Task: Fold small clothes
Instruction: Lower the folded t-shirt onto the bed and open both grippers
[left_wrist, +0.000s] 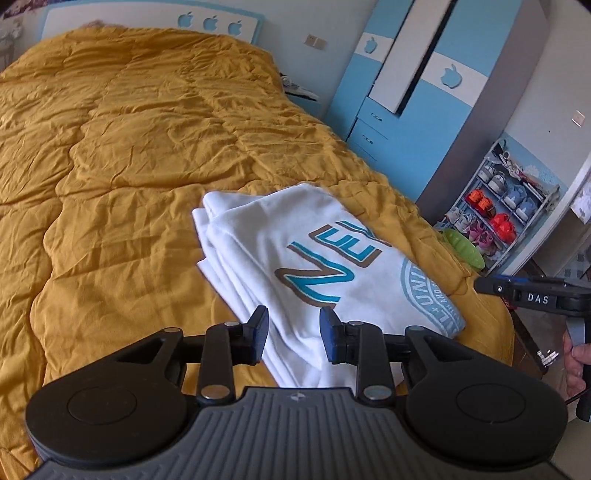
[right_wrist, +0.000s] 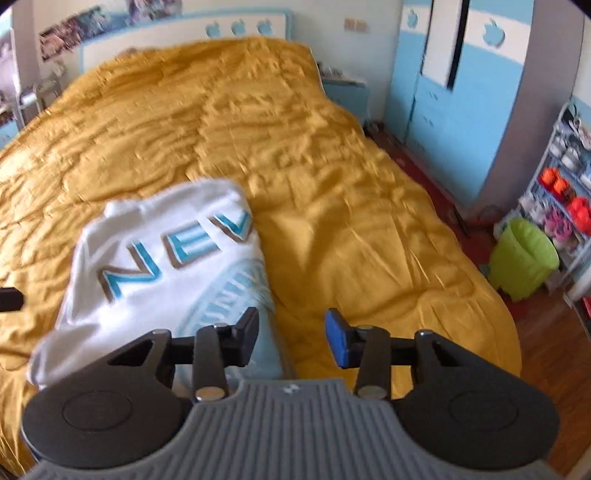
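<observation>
A folded white T-shirt (left_wrist: 295, 266) lies on my yellow quilt (left_wrist: 129, 166), long axis running away; my left tongs (left_wrist: 294, 334), apart, sit nearest, right tongs (right_wrist: 291, 341) apart beside it

A white T-shirt (left_wrist: 295, 258) lay folded into a compact, roughly rectangular bundle on the bed. In the left wrist view it sat in the lower centre of the frame, running diagonally from upper left to lower right, with several stacked layers of fabric showing along its left edge. Its top face carried large blue letters edged in brown, reading "NE" before the fold cut them off, and part of a pale blue round stamp-like print at the lower right end. In the right wrist view the same T-shirt (right_wrist: 155, 273) filled the lower left of the frame, blurred, with "NEV" legible and the round print below the letters.
</observation>
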